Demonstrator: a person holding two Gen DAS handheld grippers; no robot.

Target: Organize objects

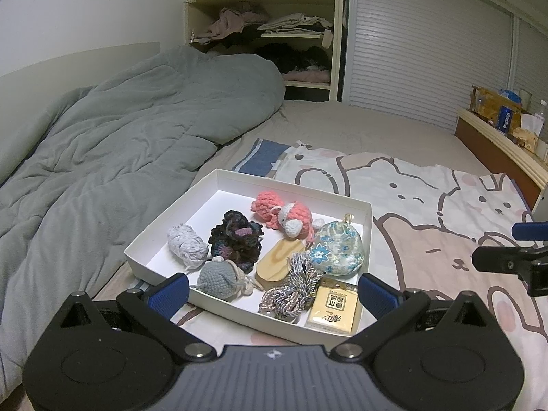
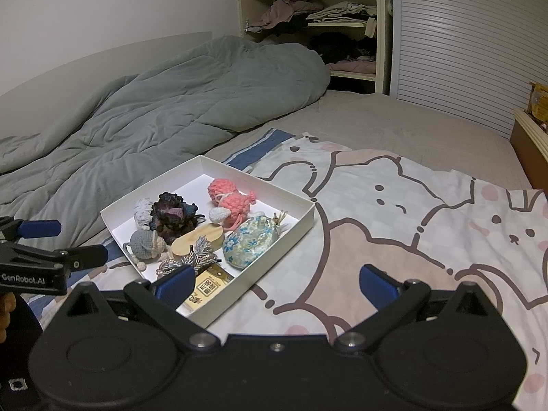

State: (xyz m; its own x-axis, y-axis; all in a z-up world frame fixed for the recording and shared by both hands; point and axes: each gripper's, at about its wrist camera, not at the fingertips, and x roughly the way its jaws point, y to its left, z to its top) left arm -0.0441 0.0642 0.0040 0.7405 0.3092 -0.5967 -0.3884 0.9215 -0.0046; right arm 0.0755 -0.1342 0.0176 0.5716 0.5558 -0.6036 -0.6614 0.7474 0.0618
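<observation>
So the bed (image 1: 359,126) has a grey duvet (image 1: 120,144) bunched on the left and a cartoon-animal blanket (image 2: 428,212) spread on the right, with a shallow white box (image 1: 219,178) sitting between them on the near part.

Everything small is inside that box: a pink crochet toy (image 1: 274,210) at the far side, a floral pouch (image 1: 337,248) on the right, a dark crochet flower (image 1: 236,238) in the middle, a pale yarn ball (image 1: 186,245) on the left, a grey crochet critter (image 1: 219,275), a wooden oval (image 1: 279,262), a tassel cord (image 1: 298,282) and a yellow packet (image 1: 334,306) at the near right corner.

Left tongs (image 1: 274,289) hover at the box's near edge, spread wide with nothing in them. Right tongs (image 2: 277,284) are also wide and empty, off to the box's right over the blanket.

This fits either a finished tidy-up or a box about to be unpacked, can't tell which. If anything gets picked, take soft stuff around the middle and watch that the cord doesn't snag its neighbours.
</observation>
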